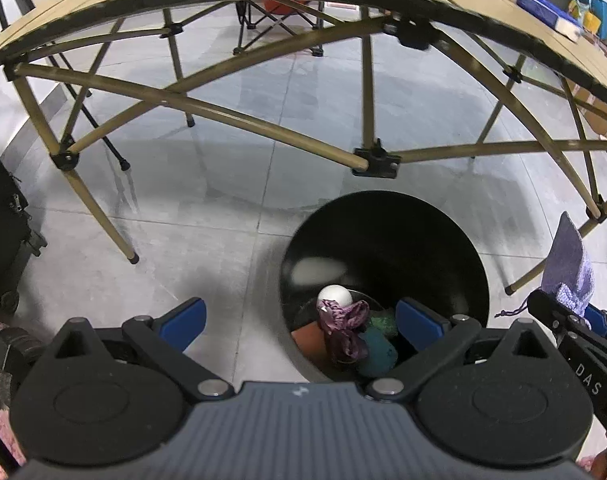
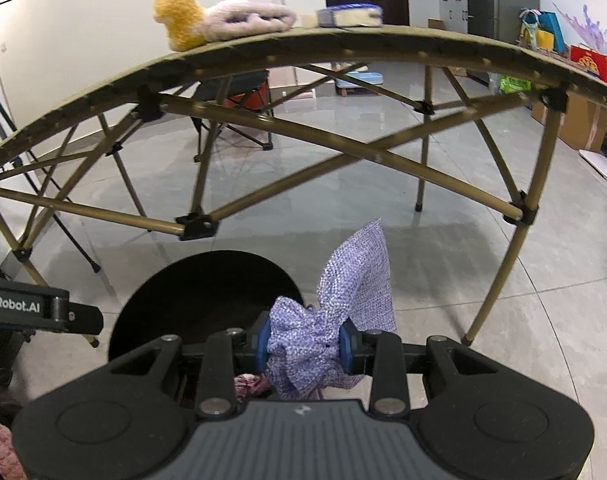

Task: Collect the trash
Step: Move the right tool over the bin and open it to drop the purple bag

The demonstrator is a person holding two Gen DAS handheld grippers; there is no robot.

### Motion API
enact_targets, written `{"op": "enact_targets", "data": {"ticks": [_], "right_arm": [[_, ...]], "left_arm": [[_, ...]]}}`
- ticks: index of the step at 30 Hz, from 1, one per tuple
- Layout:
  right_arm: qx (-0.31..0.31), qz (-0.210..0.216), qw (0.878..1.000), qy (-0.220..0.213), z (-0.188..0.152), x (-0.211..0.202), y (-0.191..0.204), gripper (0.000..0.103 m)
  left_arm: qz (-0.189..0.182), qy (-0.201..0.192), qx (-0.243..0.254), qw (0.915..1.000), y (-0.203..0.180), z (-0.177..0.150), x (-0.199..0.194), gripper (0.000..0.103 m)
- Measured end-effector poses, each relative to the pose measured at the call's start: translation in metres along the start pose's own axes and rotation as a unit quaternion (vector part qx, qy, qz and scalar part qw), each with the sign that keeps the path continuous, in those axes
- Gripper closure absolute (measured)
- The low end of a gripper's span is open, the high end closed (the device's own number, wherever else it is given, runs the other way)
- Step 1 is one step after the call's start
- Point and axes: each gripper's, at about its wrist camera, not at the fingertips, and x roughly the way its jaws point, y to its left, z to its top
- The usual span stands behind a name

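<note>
Clenched in my right gripper [image 2: 303, 345], 1 soft, light lilac knitted cloth pouch [image 2: 335, 320] bunches at its gathered neck; my left gripper [image 1: 301, 322] gapes empty over the black round bin [image 1: 383, 240].

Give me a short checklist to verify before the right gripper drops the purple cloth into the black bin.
1. Right gripper clamps the purple knitted cloth: ok.
2. Black bin mouth is uncovered: ok.
3. Bin has room above the trash inside: ok.
4. Cloth is over the bin mouth: not ok, it hangs beside the rim.
5. Left gripper is open and empty: ok.
6. Left gripper is away from the bin mouth: not ok, it hovers over it.
</note>
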Motion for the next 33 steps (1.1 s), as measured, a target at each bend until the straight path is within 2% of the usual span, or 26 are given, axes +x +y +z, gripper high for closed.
{"op": "enact_targets", "data": {"ticks": [18, 33], "right_arm": [[-0.043, 0.052, 0.998, 0.001, 0.022, 0.010, 0.071, 0.071], [-0.050, 0.072, 0.995, 0.053, 0.026, 0.048, 0.109, 0.071]], "left_arm": [[0.016, -0.011, -0.047, 0.9987, 0.066, -0.002, -0.009, 0.000], [0.031, -0.005, -0.082, 0.9961, 0.111, -0.007, -0.008, 0.000]]}}
